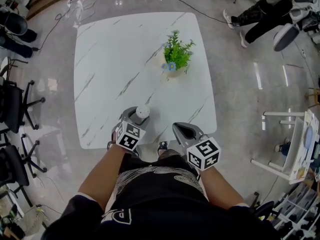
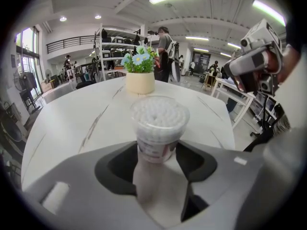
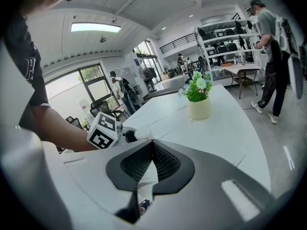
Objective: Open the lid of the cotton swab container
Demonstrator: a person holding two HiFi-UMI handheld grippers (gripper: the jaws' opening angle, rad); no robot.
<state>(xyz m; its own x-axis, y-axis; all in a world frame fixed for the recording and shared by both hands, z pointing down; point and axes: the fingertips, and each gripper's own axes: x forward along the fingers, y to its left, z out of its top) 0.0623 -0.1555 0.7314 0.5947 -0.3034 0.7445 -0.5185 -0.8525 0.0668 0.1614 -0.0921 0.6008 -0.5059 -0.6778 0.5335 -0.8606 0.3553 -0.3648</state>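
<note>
Head view, hand-held gripper (image 1: 139, 118) closing round container (image 1: 143, 111)

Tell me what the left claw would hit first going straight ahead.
The cotton swab container: it stands between the closing jaws of the left claw. The potted plant is farther behind.

White square marble-look worktop (image 1: 110, 54), grey veins, rounded corners, stands on a glossy grey floor (image 1: 240, 84). Two things sit on it. A small green plant (image 1: 176, 53) with pale blue flowers in a cream round pot (image 2: 140, 83) stands upright, right of centre, towards the far side. A clear round plastic cotton swab container (image 1: 142, 112), packed with white swabs and with its clear lid on, stands upright close to the near edge, left of the middle. The plant and container are well apart.
</note>
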